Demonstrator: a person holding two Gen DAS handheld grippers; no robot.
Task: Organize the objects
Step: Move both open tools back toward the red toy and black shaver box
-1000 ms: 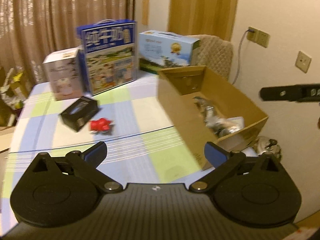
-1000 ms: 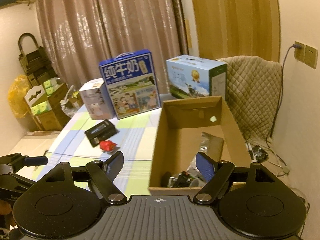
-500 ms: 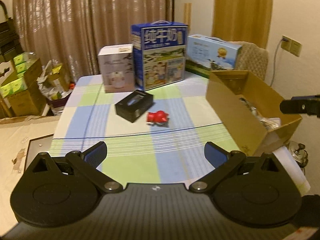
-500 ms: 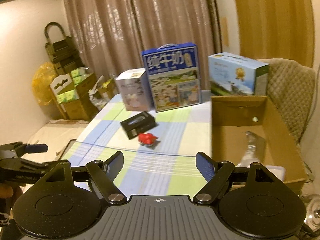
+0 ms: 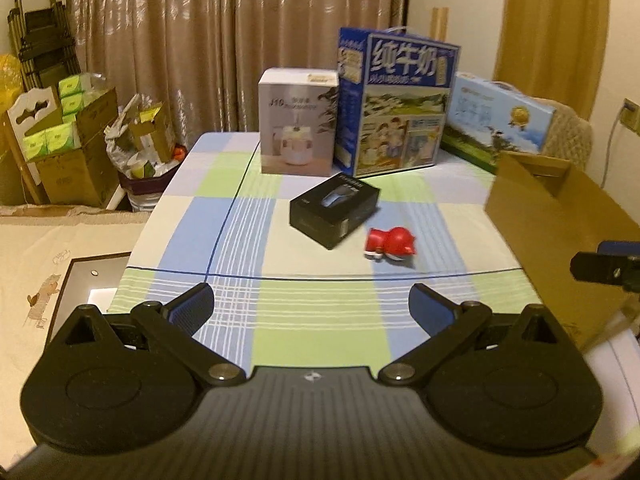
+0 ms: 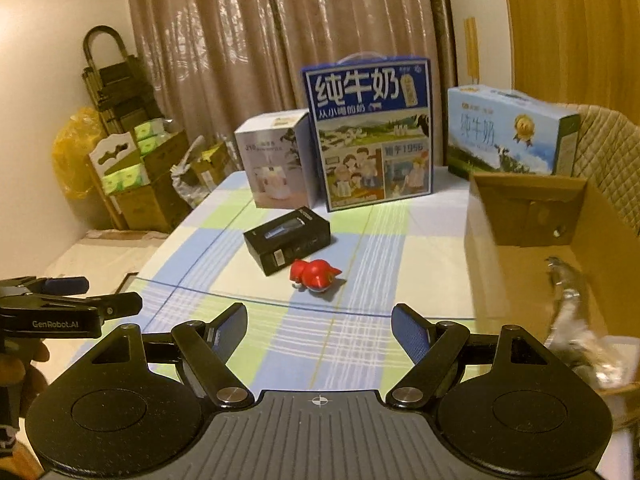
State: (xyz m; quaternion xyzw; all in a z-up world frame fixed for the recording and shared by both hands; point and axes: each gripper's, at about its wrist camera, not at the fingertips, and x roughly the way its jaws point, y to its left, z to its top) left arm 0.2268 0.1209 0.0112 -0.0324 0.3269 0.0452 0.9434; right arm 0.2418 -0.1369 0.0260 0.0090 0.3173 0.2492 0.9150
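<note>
A small red toy (image 5: 390, 245) (image 6: 314, 274) lies on the checked tablecloth (image 5: 320, 320), just right of a black box (image 5: 335, 210) (image 6: 287, 237). An open cardboard box (image 6: 532, 248) (image 5: 560, 220) stands at the table's right side with shiny items inside. My left gripper (image 5: 312, 308) is open and empty, hanging over the table's near edge short of the toy. My right gripper (image 6: 319, 326) is open and empty too, near the front edge and beside the cardboard box. The left gripper (image 6: 68, 300) shows from the side at the right wrist view's left edge.
At the back stand a white carton (image 5: 298, 120), a tall blue milk carton (image 5: 396, 104) and a flat light-blue milk carton (image 5: 500, 120). Cartons and bags (image 5: 60, 140) crowd the floor at left. A quilted chair back (image 6: 608, 152) is behind the cardboard box.
Both views swung left, from the cardboard box toward the middle of the table. The red toy and black box now lie ahead of both grippers. Both grippers stayed open.
</note>
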